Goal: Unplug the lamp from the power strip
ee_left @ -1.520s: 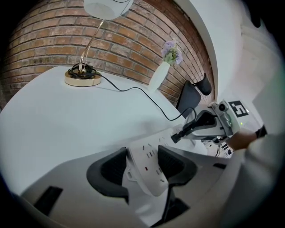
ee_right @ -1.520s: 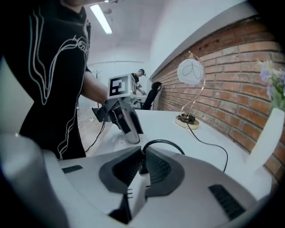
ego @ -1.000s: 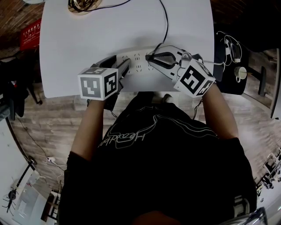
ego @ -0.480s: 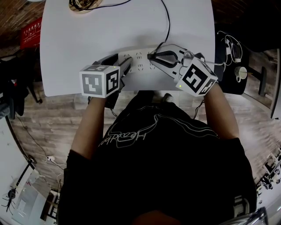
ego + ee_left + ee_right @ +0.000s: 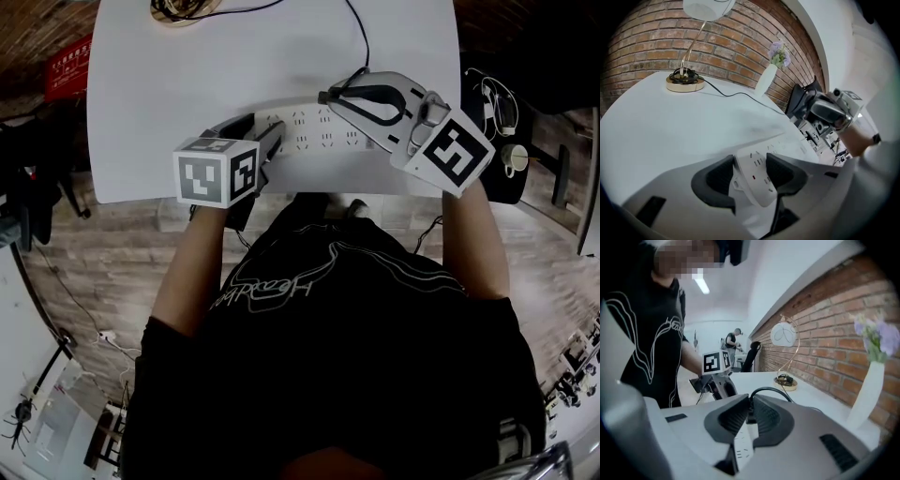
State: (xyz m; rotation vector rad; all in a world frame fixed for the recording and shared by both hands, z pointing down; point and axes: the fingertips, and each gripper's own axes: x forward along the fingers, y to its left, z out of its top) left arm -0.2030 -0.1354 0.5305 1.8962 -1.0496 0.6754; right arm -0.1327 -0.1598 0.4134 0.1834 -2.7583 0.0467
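Observation:
A white power strip [image 5: 314,133] lies across the near part of the white table [image 5: 187,84]. My left gripper [image 5: 266,142] is shut on its left end; in the left gripper view the strip [image 5: 758,180] sits between the two dark pads [image 5: 717,180]. My right gripper [image 5: 330,97] is shut on the black plug [image 5: 749,416] and holds it above the strip [image 5: 742,446], clear of the sockets. The plug's black cable [image 5: 357,42] runs across the table to the lamp's gold base [image 5: 176,9]. The lamp [image 5: 784,335] has a white shade on a thin gold stem.
A white vase with purple flowers [image 5: 869,380] stands by the brick wall, also visible as the vase [image 5: 767,79] in the left gripper view. A dark side table with a cup [image 5: 513,155] and cables stands right of the table. Wooden floor lies below the near edge.
My right gripper has risen and moved away from me and to the right, taking the black plug out of the strip. The left gripper has stayed on the strip's end.

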